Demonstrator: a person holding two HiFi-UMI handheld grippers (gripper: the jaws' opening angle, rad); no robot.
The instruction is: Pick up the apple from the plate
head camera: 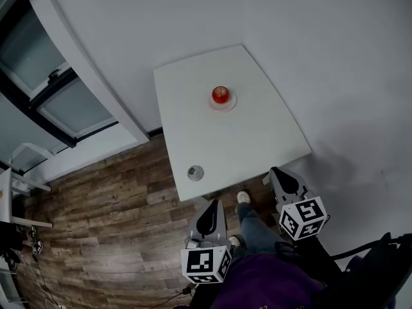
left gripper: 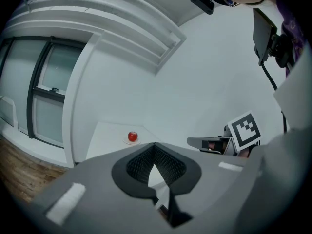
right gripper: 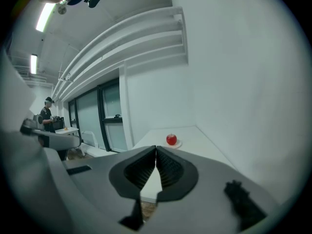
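Apple (head camera: 221, 94): on plate (head camera: 230, 105), toward the far edge of table (head camera: 257, 140).
Your left gripper (left gripper: 154, 146): clenched, empty, short of the near edge.
Your right gripper (right gripper: 156, 148): clenched, empty.

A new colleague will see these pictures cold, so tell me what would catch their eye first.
The red apple stands out at once, sitting on a small white plate toward the far side of the white table. Next come the left gripper and right gripper with their black-and-white marker cubes, both shut and empty, by the table's near edge.
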